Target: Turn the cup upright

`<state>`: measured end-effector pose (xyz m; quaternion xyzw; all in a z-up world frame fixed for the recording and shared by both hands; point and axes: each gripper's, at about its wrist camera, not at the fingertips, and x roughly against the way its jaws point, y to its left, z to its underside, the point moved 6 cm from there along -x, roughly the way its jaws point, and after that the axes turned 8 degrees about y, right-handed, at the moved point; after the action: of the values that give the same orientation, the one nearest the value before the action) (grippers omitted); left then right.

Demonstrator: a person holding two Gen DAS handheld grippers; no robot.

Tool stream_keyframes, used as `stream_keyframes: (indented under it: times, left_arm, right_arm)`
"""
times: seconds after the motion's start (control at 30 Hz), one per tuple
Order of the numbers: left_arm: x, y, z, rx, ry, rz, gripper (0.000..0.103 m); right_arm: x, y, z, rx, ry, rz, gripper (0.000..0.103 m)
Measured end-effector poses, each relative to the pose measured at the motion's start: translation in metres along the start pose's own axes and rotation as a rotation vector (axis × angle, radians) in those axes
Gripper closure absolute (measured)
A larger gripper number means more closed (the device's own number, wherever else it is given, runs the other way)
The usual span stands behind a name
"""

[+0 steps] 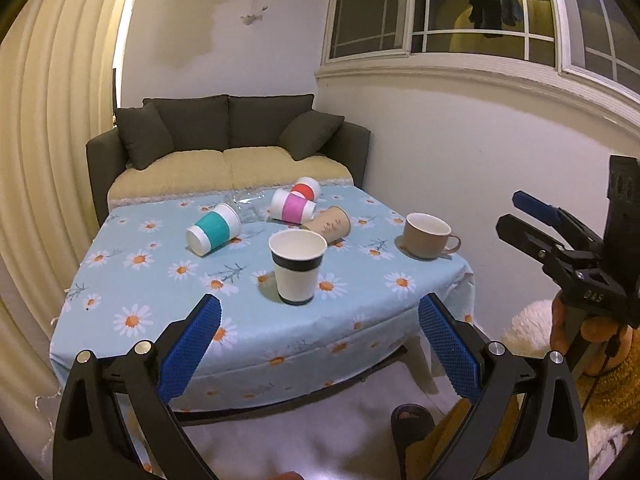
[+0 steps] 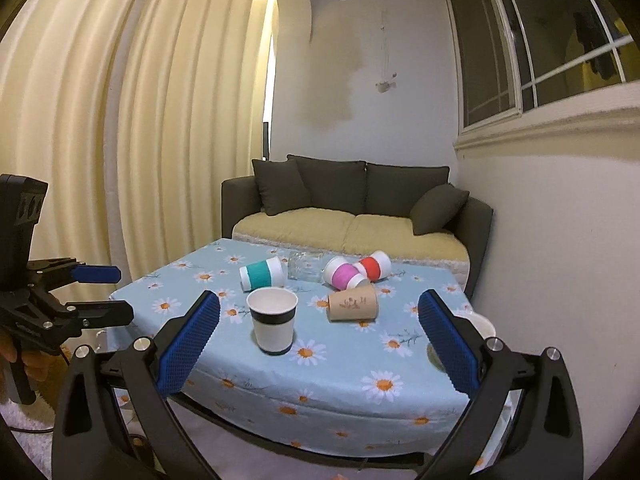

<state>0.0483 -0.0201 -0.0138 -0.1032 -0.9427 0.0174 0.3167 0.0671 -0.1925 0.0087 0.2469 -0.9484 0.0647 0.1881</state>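
A white paper cup with a black band (image 1: 297, 266) (image 2: 272, 321) stands upright near the table's front. Behind it several cups lie on their sides: a teal-banded one (image 1: 214, 229) (image 2: 262, 273), a pink-banded one (image 1: 292, 207) (image 2: 344, 274), a red-banded one (image 1: 306, 189) (image 2: 374, 265) and a brown paper one (image 1: 330, 225) (image 2: 353, 303). A tan mug (image 1: 427, 235) stands upright at the right. My left gripper (image 1: 320, 346) is open and empty, in front of the table edge. My right gripper (image 2: 320, 344) is open and empty, also short of the table.
The table has a blue daisy cloth (image 1: 160, 280) (image 2: 340, 368). A clear glass (image 2: 305, 266) lies among the cups. A dark sofa (image 1: 228, 140) stands behind the table, a wall and window to the right, a curtain (image 2: 120, 120) to the left.
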Motion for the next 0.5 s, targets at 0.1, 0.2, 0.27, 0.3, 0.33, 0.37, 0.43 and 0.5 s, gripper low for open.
stream_keyframes:
  times: [0.1, 0.2, 0.27, 0.3, 0.33, 0.37, 0.43, 0.5]
  left_arm:
    - [-0.002, -0.004, 0.006, -0.004, 0.0, 0.001, 0.006]
    - [-0.007, -0.006, 0.009, 0.003, 0.011, 0.015, 0.007]
    - [-0.01, -0.006, 0.011, 0.003, 0.014, 0.01, 0.006]
    - [-0.011, -0.006, 0.012, 0.002, 0.015, 0.008, 0.006]
    - [-0.012, -0.006, 0.013, 0.0, 0.015, 0.004, 0.006]
    - [-0.014, -0.006, 0.013, -0.001, 0.016, 0.0, 0.007]
    - [-0.015, -0.005, 0.014, 0.003, 0.017, 0.0, 0.007]
    - [-0.017, -0.003, 0.015, 0.011, 0.018, -0.001, 0.007]
  right_arm:
    - [-0.005, -0.003, 0.008, -0.012, 0.013, -0.013, 0.005]
    - [-0.008, -0.001, 0.014, -0.012, 0.017, -0.033, 0.005]
    - [-0.013, 0.0, 0.017, -0.015, 0.029, -0.034, 0.005]
    - [-0.015, 0.0, 0.018, -0.017, 0.035, -0.038, 0.005]
    - [-0.017, 0.0, 0.019, -0.022, 0.043, -0.047, 0.005]
    - [-0.019, 0.0, 0.02, -0.026, 0.047, -0.049, 0.005]
    - [-0.022, 0.0, 0.021, -0.034, 0.052, -0.055, 0.005]
    - [-0.025, 0.0, 0.022, -0.041, 0.061, -0.055, 0.005]
